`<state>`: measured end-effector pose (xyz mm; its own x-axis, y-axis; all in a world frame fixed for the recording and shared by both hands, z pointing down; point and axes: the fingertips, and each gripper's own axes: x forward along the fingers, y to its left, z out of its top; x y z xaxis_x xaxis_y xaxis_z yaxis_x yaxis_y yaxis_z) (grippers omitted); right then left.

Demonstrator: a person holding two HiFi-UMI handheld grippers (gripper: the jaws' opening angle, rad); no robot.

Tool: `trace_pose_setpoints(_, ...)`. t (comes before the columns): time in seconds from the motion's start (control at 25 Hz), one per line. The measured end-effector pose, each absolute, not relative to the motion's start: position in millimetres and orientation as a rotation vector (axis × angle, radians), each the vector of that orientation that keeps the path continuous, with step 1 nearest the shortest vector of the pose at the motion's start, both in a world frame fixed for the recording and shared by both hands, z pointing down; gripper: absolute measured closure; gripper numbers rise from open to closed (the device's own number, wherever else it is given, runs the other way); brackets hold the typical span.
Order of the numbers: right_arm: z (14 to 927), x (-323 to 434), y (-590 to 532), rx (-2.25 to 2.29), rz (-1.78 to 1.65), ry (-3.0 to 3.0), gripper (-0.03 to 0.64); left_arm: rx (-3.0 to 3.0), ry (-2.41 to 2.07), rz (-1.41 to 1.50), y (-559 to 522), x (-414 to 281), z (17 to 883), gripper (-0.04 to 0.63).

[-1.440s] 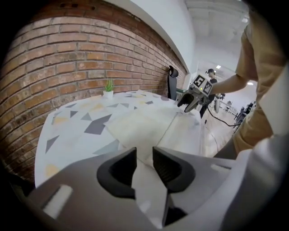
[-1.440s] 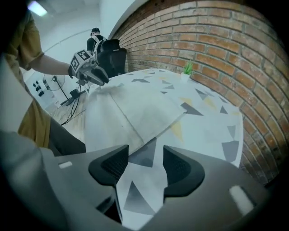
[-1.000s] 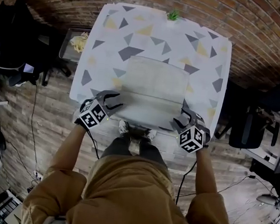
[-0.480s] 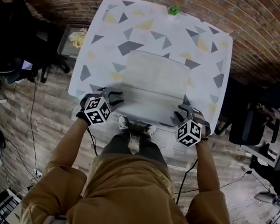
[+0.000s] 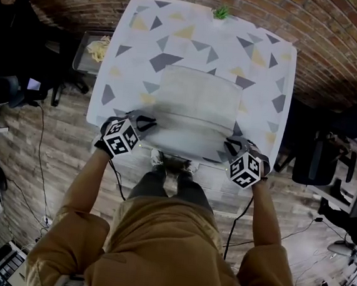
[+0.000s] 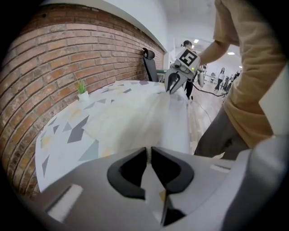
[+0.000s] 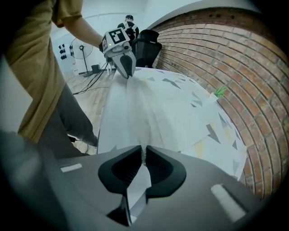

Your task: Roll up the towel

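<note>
A pale grey towel [image 5: 198,103] lies flat on the patterned table [image 5: 144,41]. My left gripper [image 5: 147,122] is at the towel's near left corner and my right gripper [image 5: 231,145] at its near right corner. Both pairs of jaws have just been closing, with the towel's near edge between them. In the left gripper view the left gripper [image 6: 148,157] is pinched on the towel [image 6: 135,122], its fingers almost touching. The right gripper view shows the right gripper [image 7: 143,155] shut on a thin fold of towel [image 7: 140,113], and the left gripper [image 7: 126,70] across the edge.
A small green plant [image 5: 221,14] stands at the table's far edge by the brick wall. A tray [image 5: 98,51] with something yellow sits left of the table. A black chair [image 5: 318,162] stands at the right. The person's feet [image 5: 174,164] are under the near edge.
Both grippers' fingers, spread apart beside the towel's near corners a second ago, have closed onto its near edge. The hands have hardly shifted.
</note>
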<state>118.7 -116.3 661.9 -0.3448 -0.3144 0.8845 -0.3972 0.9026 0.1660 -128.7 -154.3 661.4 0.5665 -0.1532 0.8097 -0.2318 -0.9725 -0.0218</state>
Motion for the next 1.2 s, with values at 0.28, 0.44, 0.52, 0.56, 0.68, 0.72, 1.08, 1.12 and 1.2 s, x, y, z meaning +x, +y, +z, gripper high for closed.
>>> trace_pose_setpoints(0.28,638,125,-149,0.535,0.321,-2.041,0.584,2.673,-0.345,1.244,-189,-126,636,0.506)
trace_pose_setpoints(0.44,632,130,-181,0.562,0.392,-2.055,0.584,2.645,-0.367,1.224,-214,-122,635,0.506)
trace_pose_setpoints(0.52,635,133,-192,0.571,0.411,-2.040,0.583,2.625,-0.394,1.197,-226,-121,637,0.506)
trace_pose_setpoints(0.56,638,133,-197,0.569,0.417,-2.032,0.584,2.617,-0.411,1.184,-233,-121,640,0.506)
trace_pose_setpoints(0.68,645,134,-208,0.574,0.436,-2.019,0.583,2.605,-0.439,1.187,-247,-123,647,0.506)
trace_pose_setpoints(0.72,646,135,-211,0.579,0.445,-2.016,0.583,2.604,-0.440,1.193,-250,-122,648,0.506)
trace_pose_setpoints(1.08,662,138,-230,0.755,0.396,-1.949,0.570,2.554,-0.587,1.214,-266,-122,663,0.503)
trace_pose_setpoints(1.12,666,141,-230,0.784,0.375,-1.931,0.538,2.551,-0.625,1.218,-268,-122,665,0.490)
trace_pose_setpoints(1.2,668,145,-232,0.837,0.328,-1.909,0.510,2.552,-0.718,1.208,-275,-126,665,0.449)
